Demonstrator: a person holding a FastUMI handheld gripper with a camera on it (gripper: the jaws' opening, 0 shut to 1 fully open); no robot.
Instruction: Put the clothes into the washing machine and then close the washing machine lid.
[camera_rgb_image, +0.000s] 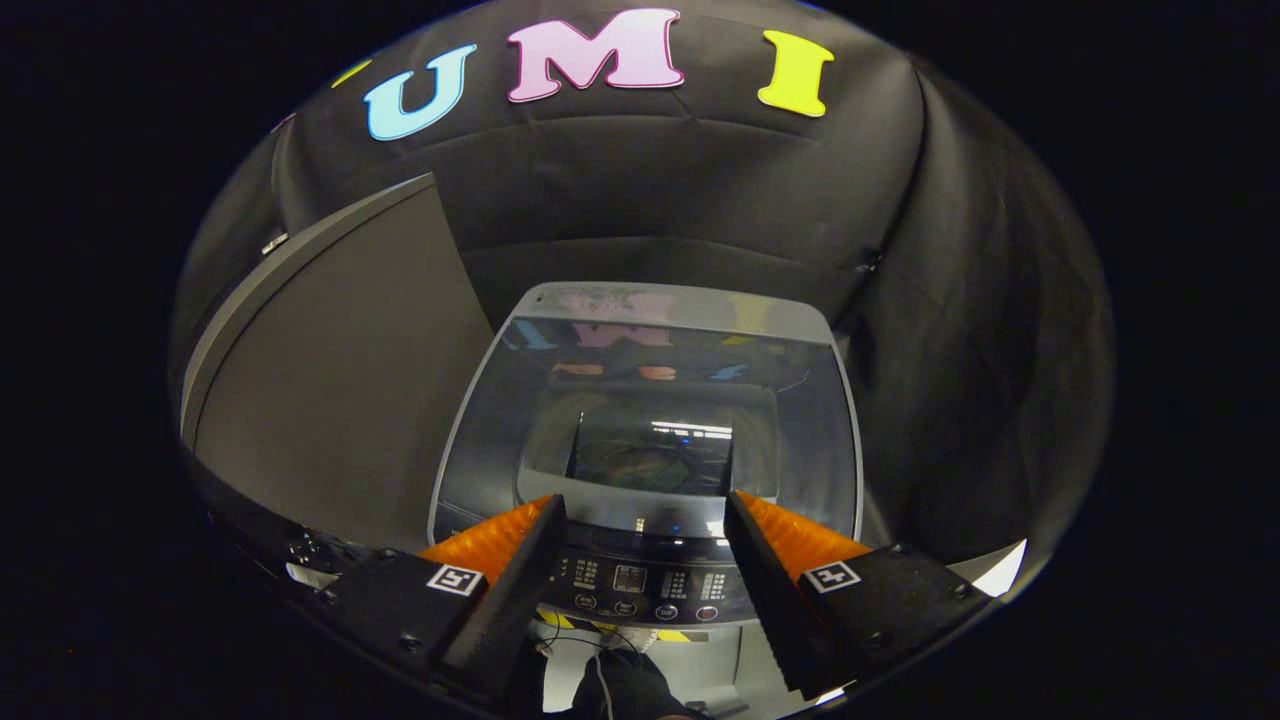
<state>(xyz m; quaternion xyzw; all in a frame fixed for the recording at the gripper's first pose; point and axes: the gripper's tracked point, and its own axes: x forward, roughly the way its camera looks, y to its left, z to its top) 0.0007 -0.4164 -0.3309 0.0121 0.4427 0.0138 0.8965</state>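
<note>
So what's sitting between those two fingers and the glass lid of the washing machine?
In the gripper view, the control panel lies between the open gripper and the closed glass lid; nothing else lies there.

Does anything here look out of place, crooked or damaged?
Nothing stands out. The washing machine sits square with its glass lid shut flat, and the open gripper holds nothing above the control panel.

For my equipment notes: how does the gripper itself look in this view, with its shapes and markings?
The gripper has two long wedge-shaped fingers with ribbed inner faces. Each sits on a black block body fixed with screws. Each block carries a small square black-and-white marker tag. A thin cable runs beneath.
</note>
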